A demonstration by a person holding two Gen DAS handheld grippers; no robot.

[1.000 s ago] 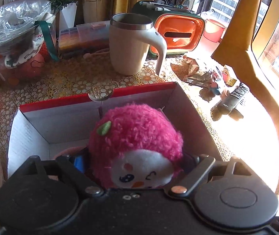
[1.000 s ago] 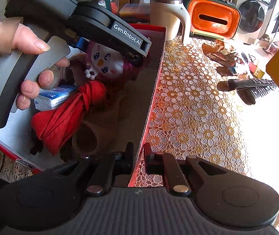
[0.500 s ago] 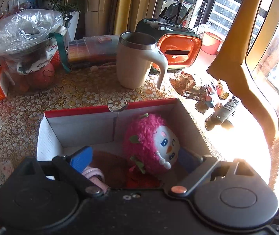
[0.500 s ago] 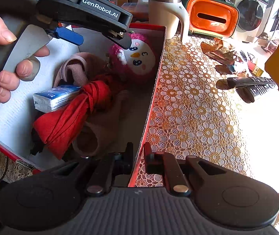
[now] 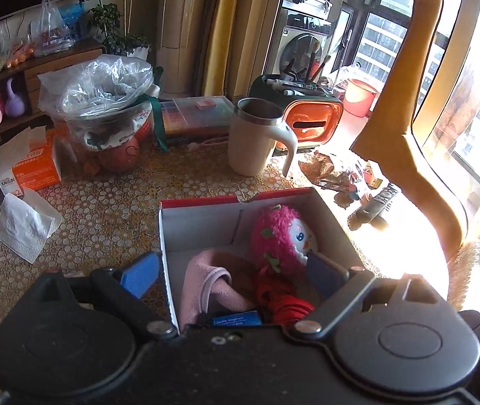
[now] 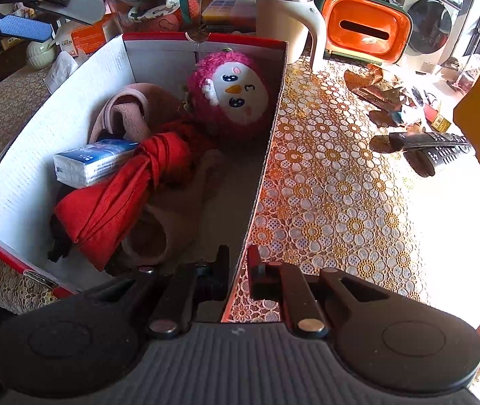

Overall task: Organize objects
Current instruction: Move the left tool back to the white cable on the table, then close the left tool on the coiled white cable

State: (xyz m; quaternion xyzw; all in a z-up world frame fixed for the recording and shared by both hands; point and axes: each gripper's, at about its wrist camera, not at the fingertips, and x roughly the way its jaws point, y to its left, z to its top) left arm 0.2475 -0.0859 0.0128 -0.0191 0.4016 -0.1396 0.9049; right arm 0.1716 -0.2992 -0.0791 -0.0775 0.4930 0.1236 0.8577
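Observation:
A red-rimmed cardboard box (image 6: 71, 101) (image 5: 202, 217) holds a pink plush penguin toy (image 6: 236, 96) (image 5: 282, 234) at its far right corner, a pink cloth (image 5: 206, 281) (image 6: 128, 111), a knotted red cloth (image 6: 121, 195) (image 5: 283, 300) and a tissue pack (image 6: 93, 163) (image 5: 236, 319). My left gripper (image 5: 231, 275) is open and empty, raised above the box's near end; one of its blue pads (image 6: 24, 28) shows in the right wrist view. My right gripper (image 6: 238, 268) is shut on the box's right wall at the near corner.
On the lace-covered table stand a cream mug (image 5: 256, 140) (image 6: 288, 15), an orange tissue holder (image 5: 314, 123) (image 6: 364, 28), a bagged bowl (image 5: 105, 101), an orange carton (image 5: 34, 168) and loose tissues (image 5: 25, 227). Remotes (image 6: 439, 150) (image 5: 376, 200) and wrappers (image 6: 378, 89) lie right of the box.
My left gripper let go of the plush toy, which now rests in the box, then opened and rose up and back to the left. My right gripper kept its hold on the box wall.

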